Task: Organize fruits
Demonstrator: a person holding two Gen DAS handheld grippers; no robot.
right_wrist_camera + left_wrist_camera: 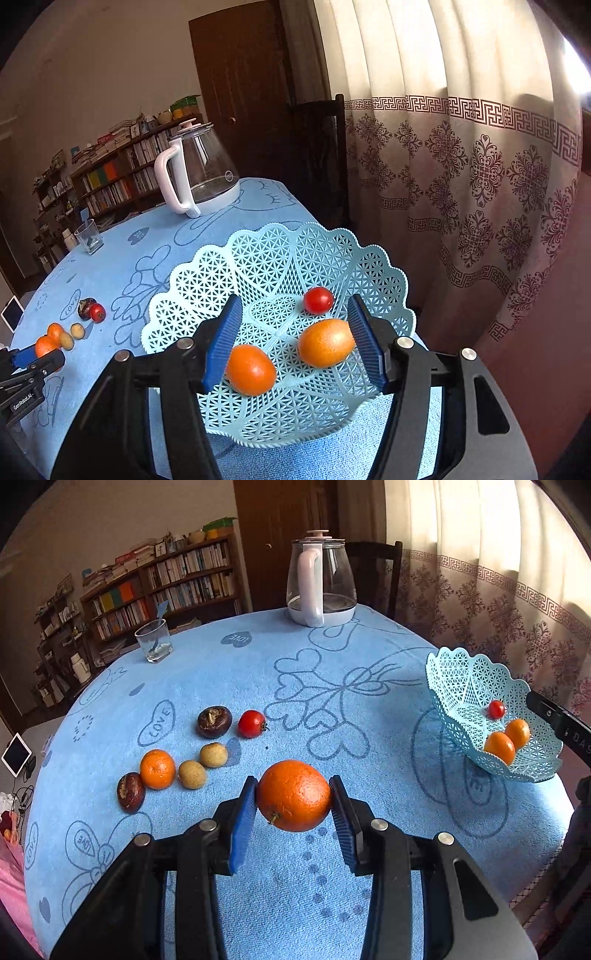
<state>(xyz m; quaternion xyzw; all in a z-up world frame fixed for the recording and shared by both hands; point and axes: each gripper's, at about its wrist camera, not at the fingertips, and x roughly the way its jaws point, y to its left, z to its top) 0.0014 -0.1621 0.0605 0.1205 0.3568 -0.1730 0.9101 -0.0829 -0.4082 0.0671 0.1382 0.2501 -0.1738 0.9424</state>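
My left gripper (293, 795) is shut on a large orange (293, 794) and holds it above the blue tablecloth (369, 738). Loose fruit lies to its left: a tangerine (157, 769), two tan round fruits (213, 754), two dark brown fruits (213, 721) and a red tomato (252, 723). The pale blue lattice basket (461, 686) stands at the right edge with a small tomato (318, 300) and two orange fruits (251, 369) inside. My right gripper (295, 332) is open over the basket (229, 280), its jaws standing on either side of the orange fruits without holding any.
A glass kettle with a white handle (319, 579) stands at the table's far side. A drinking glass (154, 640) stands at the far left. A patterned curtain (461, 166) hangs close behind the basket. A bookshelf (162, 587) and a dark door lie beyond the table.
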